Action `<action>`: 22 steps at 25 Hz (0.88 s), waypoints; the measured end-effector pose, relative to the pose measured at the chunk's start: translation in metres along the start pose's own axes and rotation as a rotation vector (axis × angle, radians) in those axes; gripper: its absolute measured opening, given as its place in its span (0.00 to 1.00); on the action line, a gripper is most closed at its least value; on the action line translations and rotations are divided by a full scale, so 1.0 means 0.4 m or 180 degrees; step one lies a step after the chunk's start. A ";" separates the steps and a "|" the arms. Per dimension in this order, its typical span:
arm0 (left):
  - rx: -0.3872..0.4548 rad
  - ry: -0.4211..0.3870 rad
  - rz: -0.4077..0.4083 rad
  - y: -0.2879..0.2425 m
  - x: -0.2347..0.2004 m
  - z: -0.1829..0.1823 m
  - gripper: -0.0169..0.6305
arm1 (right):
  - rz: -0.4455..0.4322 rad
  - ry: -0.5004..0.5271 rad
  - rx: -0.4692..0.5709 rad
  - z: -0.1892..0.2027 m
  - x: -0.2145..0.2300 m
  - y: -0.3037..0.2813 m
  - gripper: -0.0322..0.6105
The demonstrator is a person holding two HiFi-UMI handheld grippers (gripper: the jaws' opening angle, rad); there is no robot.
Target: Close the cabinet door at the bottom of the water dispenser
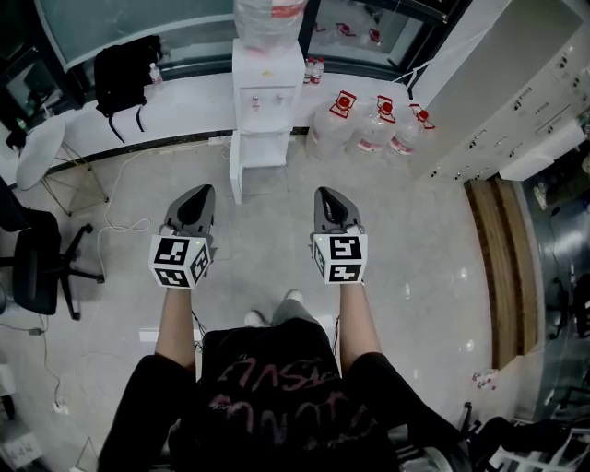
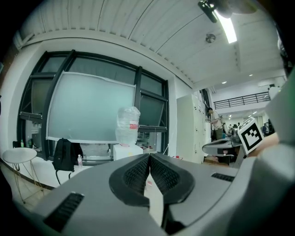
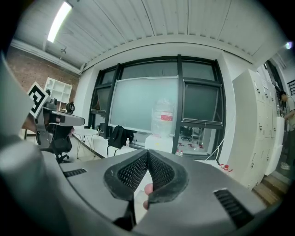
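The white floor-standing water dispenser (image 1: 267, 97), with a clear inverted bottle (image 1: 269, 17) on top, stands against the window wall, straight ahead of the person and well apart from both tools. Its white bottom cabinet door (image 1: 236, 171) stands open. It is swung out toward the person on the dispenser's left side and shows nearly edge-on in the head view.

Task status: not started. Nothing touches the door. Judged from this position, the approach, the contact and the push to shut all remain.

The left hand-held gripper (image 1: 203, 192) and the right hand-held gripper (image 1: 327, 192) are held level, side by side, on forearms stretched forward above the pale tiled floor (image 1: 433, 267). Both point at the dispenser. In each gripper view the ribbed jaws meet at the tips and hold nothing.

Surroundings: a black backpack (image 1: 124, 74) to the left of the dispenser, and clear red-capped water jugs (image 1: 373, 129) on the floor to its right.
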State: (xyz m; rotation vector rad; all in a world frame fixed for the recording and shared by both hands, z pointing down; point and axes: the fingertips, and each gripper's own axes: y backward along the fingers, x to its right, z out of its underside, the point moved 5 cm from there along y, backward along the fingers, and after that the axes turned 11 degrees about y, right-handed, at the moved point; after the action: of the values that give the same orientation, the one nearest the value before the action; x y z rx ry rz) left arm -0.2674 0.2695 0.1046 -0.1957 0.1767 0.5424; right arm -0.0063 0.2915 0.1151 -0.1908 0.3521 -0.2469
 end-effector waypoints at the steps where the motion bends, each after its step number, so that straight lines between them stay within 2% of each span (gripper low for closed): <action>1: -0.0009 0.0009 -0.0003 -0.010 -0.004 0.002 0.05 | -0.0002 -0.0009 0.0005 0.002 0.005 -0.009 0.07; 9: -0.0140 0.0025 -0.0023 -0.161 -0.027 0.022 0.05 | -0.0070 -0.0061 0.0000 0.041 0.089 -0.148 0.07; 16: -0.0271 0.0068 -0.0204 -0.368 -0.069 0.028 0.05 | -0.0202 -0.0100 -0.0040 0.106 0.226 -0.343 0.07; 22: -0.0342 0.0249 -0.0430 -0.532 -0.103 0.032 0.05 | -0.0408 -0.0151 -0.0131 0.148 0.324 -0.498 0.07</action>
State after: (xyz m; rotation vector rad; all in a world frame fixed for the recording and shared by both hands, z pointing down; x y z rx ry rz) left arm -0.1886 0.0737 0.1553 -0.3312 0.2090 0.4103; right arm 0.0924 0.0750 0.1738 -0.2596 0.2984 -0.3611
